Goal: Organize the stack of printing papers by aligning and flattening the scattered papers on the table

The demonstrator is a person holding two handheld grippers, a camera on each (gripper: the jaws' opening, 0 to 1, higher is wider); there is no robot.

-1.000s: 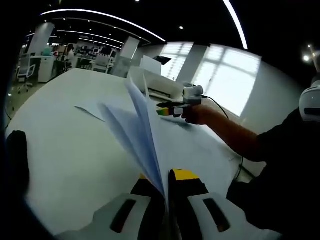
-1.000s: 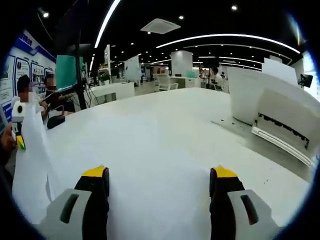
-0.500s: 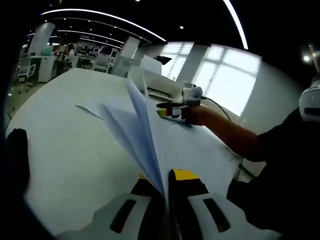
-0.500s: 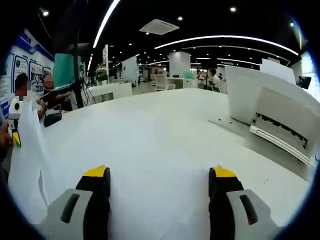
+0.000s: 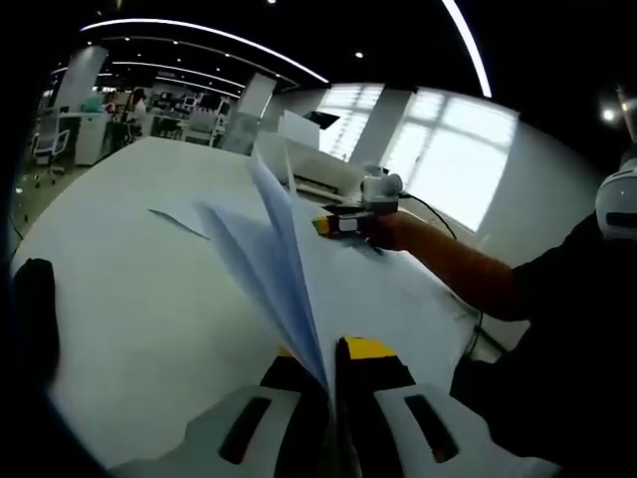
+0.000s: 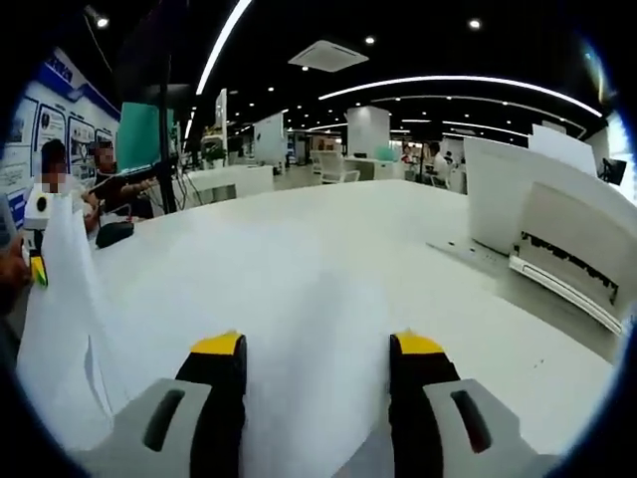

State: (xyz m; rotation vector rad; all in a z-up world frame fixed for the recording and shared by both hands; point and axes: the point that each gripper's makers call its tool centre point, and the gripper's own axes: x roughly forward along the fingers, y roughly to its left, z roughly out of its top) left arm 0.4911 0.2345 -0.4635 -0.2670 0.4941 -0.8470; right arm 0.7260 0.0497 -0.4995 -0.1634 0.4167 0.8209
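My left gripper (image 5: 333, 363) is shut on the lower edge of a stack of white papers (image 5: 279, 249). The sheets stand upright and fan apart above the jaws. In the right gripper view the same stack (image 6: 60, 329) hangs at the far left under the left gripper (image 6: 38, 239). A hand holds my right gripper (image 5: 333, 224) low over the table beyond the stack. Its jaws (image 6: 318, 349) are open over white surface, with a narrowed gap. A loose sheet (image 5: 179, 221) lies flat farther back on the table.
The long white table (image 5: 129, 289) stretches away. A white printer (image 6: 542, 229) stands at its right side, also visible as the printer (image 5: 309, 164). A dark object (image 6: 109, 234) lies near the table's left edge. People sit at desks (image 6: 55, 174) behind.
The right gripper's jaws have come closer together, and it has shifted slightly. The left gripper and its paper stack have stayed put.
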